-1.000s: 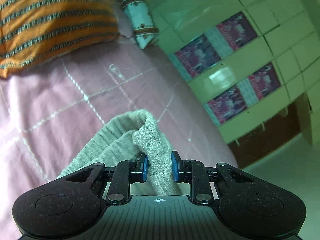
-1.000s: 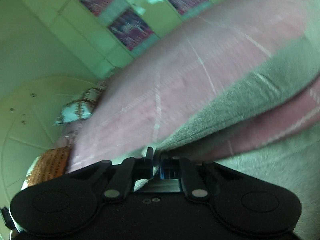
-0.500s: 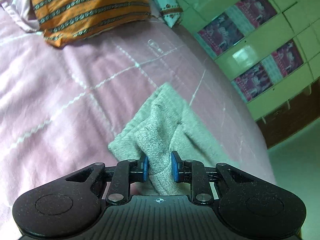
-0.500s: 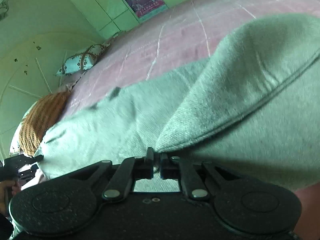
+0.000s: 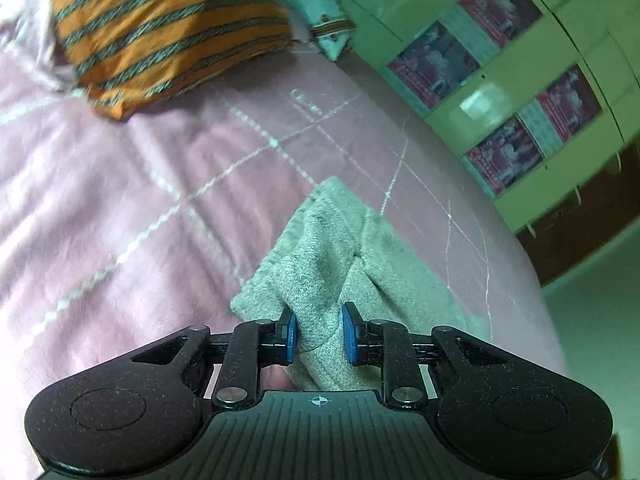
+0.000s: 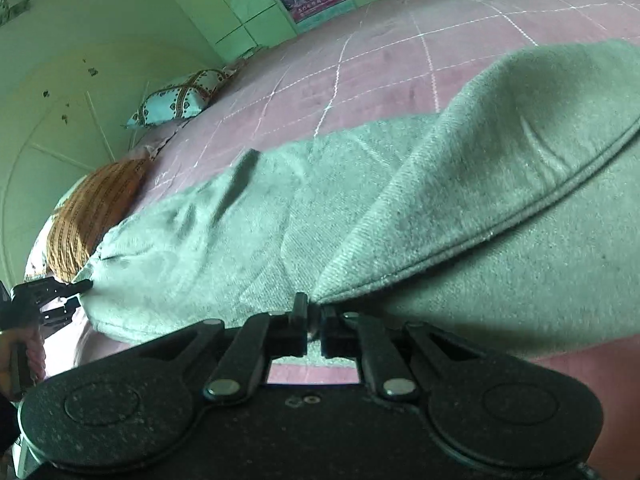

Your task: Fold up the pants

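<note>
Grey pants lie stretched across a pink bed cover, one layer folded over another with a seamed edge on top. My right gripper is shut on the near edge of the pants. In the left wrist view the pants end is bunched between the blue pads of my left gripper, which is shut on it low over the bed. The left gripper also shows at the far left of the right wrist view, at the pants' other end.
An orange striped pillow and a small patterned cushion lie at the head of the bed. Green cupboards with posters stand beyond the bed's right edge. A person's hand holds the left gripper.
Both grippers have come down with the pants, which now lie flat on the bed instead of hanging raised. Over the last half second both views hardly shift.
</note>
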